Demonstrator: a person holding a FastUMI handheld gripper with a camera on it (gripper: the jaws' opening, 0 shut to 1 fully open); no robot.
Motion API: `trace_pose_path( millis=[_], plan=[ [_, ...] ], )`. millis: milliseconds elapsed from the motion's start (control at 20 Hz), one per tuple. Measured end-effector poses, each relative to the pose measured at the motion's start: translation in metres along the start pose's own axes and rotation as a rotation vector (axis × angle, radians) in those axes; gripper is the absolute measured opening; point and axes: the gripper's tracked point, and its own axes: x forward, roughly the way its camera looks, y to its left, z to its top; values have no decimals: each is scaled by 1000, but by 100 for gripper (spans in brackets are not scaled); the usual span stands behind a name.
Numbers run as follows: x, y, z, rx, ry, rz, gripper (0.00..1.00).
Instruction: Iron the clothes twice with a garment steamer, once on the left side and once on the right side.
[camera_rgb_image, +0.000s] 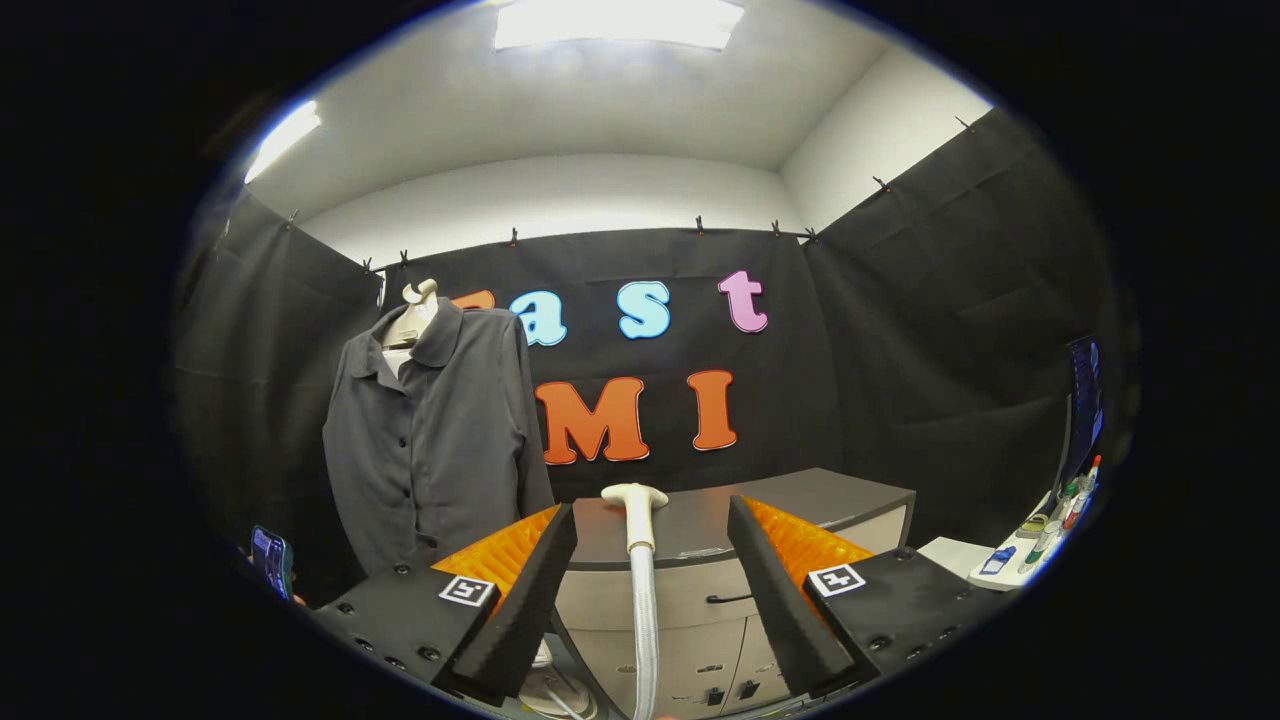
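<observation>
A dark grey buttoned shirt (435, 440) hangs on a pale mannequin hanger (412, 318), ahead and to the left of my fingers. The garment steamer's cream head (634, 497) stands upright on its white ribbed hose (645, 625), rising between my two fingers and a little beyond them. My gripper (650, 535) is open; both fingers stand wide apart on either side of the steamer head and touch nothing.
Behind the steamer stands a dark-topped cabinet (800, 500) with pale drawers. A white table (1010, 565) with small bottles and markers lies to the right, below a dark screen (1083, 405). A hand-held phone (271, 560) shows at the lower left.
</observation>
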Motion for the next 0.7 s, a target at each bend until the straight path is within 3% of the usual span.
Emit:
trace_pose_path(
  millis=[700],
  plan=[
    [8,6,1,-8,1,16,98]
  ],
)
